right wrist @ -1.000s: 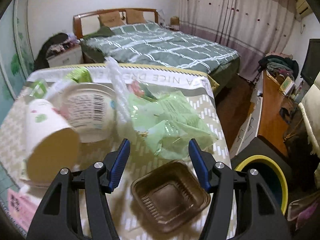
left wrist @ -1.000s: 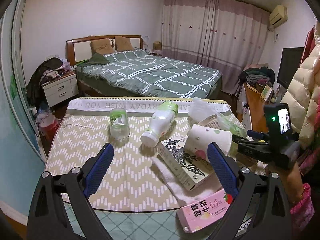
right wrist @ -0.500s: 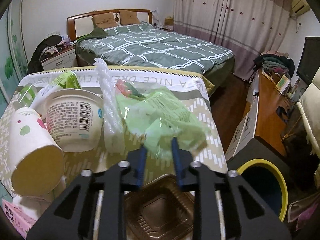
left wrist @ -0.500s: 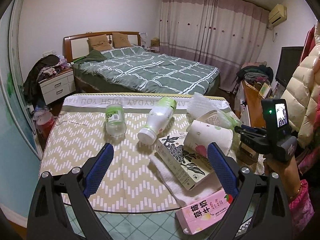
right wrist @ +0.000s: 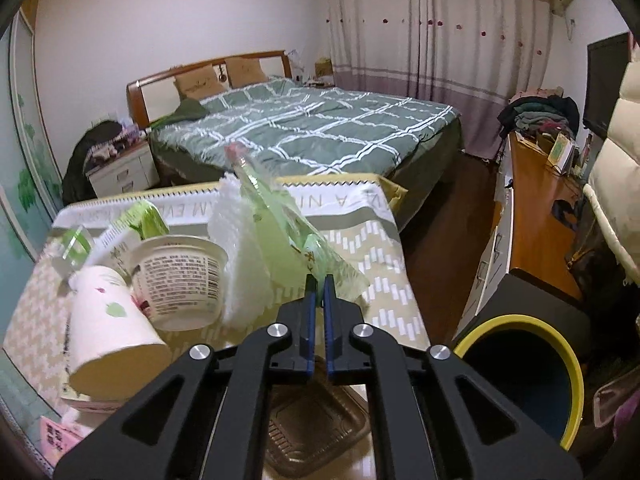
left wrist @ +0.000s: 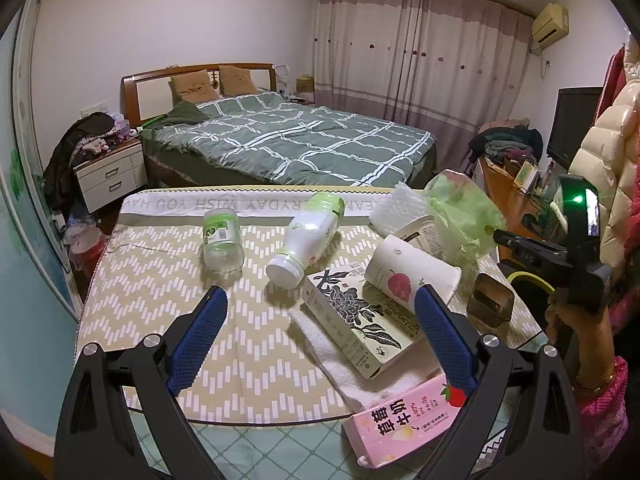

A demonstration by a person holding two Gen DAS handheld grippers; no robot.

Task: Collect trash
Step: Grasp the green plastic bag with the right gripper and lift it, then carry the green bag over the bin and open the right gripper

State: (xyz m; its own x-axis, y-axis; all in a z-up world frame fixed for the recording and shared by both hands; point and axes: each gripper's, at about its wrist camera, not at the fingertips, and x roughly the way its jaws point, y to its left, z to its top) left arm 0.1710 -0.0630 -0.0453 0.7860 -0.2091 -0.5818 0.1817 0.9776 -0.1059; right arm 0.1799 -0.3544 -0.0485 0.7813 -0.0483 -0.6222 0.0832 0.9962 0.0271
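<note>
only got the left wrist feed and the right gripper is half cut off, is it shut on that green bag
Observer: Yes. In the right wrist view the right gripper is shut on the green bag's edge.
Operator: is there a bin near it
Observer: Yes, a yellow-rimmed bin stands on the floor right of the table, mouth open.
Operator: whats under the gripper
Observer: A brown tray lies on the table right below it.
Operator: left one holding anything
Observer: No, the left gripper is open over the table.
</note>
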